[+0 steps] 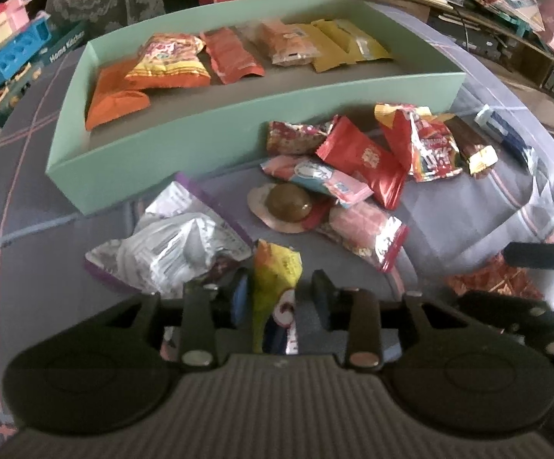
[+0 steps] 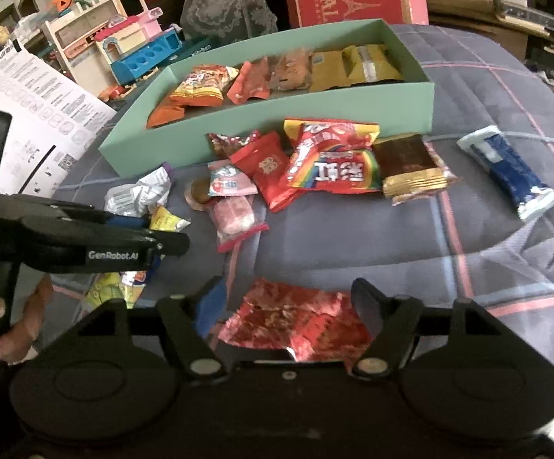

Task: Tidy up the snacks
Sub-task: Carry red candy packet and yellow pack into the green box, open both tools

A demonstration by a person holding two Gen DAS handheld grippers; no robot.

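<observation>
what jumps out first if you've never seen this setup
A mint green box at the back of the plaid cloth, with snack packets lined up inside. In front of it lies a loose heap of wrappers, brightest the rainbow candy bag. Nearest, the left gripper has a yellow packet between its fingers.

The left gripper stands with its fingers apart around an upright yellow-green crinkled snack packet, just beside a crumpled silver foil bag, while loose red and pink wrapped sweets lie before a mint-green cardboard tray holding orange and yellow packets.
</observation>
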